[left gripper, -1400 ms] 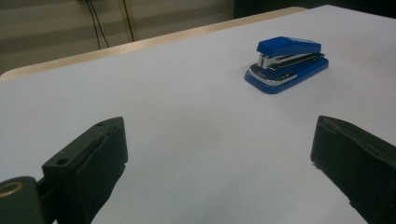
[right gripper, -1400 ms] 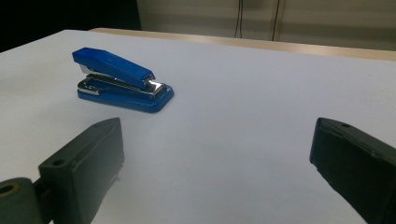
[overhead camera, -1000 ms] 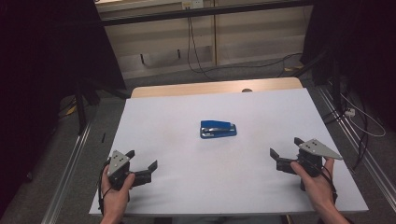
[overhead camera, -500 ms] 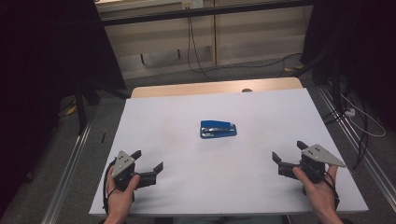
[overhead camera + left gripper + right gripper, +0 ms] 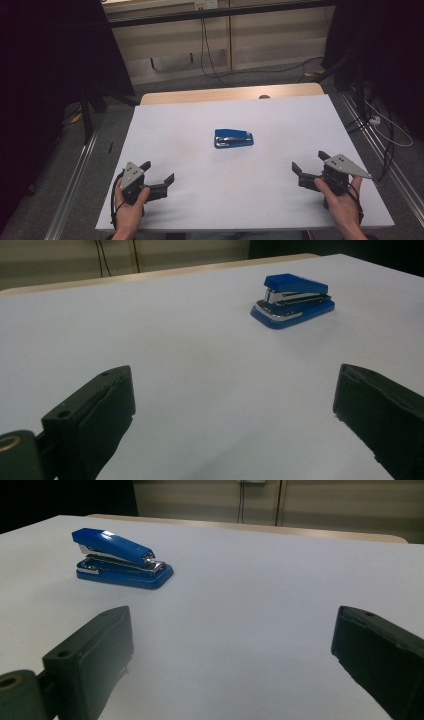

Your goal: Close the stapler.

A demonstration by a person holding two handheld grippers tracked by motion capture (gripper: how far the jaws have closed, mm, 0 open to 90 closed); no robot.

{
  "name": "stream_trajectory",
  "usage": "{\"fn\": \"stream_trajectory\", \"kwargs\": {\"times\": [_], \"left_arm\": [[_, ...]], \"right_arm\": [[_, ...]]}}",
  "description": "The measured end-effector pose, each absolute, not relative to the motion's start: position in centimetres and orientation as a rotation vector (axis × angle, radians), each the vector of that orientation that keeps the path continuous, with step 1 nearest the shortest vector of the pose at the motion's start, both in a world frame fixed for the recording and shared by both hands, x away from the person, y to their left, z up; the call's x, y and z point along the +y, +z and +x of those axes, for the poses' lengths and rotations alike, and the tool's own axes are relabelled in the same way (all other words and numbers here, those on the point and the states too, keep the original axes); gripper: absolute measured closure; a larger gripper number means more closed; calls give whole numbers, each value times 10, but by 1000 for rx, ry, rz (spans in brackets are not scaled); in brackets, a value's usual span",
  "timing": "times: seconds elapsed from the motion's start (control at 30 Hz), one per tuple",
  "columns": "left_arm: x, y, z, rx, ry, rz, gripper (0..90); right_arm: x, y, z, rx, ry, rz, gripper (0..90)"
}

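A small blue stapler lies flat near the middle of the tabletop, well apart from both hands. Its body is glossy blue plastic with a wedge-shaped top arm and a flat, rounded base plate; between the two runs a bright chrome magazine that catches the light. In the left gripper view the stapler sits up and to the right with its blunt front end turned toward the camera; in the right gripper view the stapler sits up and to the left, showing its long side and the hinged end raised. No brand or writing can be read on it.

The tabletop is covered by a smooth, matte white sheet; a strip of pale wood edge shows at the far side.

The left tool is held low near the front left corner, its jaws spread wide with nothing between them. The right tool is held near the front right corner, jaws likewise wide apart and empty. The jaws are matte black blocks with flat rubbery pads, and each tool carries a grey three-cornered metal plate with small holes on top.
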State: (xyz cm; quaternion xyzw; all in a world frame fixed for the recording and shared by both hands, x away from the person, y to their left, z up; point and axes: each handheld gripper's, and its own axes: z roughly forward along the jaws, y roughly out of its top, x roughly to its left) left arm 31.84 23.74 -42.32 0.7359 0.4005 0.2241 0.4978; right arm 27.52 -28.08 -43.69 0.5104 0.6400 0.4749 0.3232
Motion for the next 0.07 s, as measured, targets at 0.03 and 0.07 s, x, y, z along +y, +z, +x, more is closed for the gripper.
{"fn": "stream_trajectory", "kwargs": {"times": [0.03, 0.07], "left_arm": [[238, -423, 318, 971, 544, 1783, 34], [238, -423, 319, 966, 544, 1789, 34]], "right_arm": [[-281, -437, 276, 1679, 1248, 1340, 31], [-280, -437, 276, 1681, 1248, 1340, 32]]}}
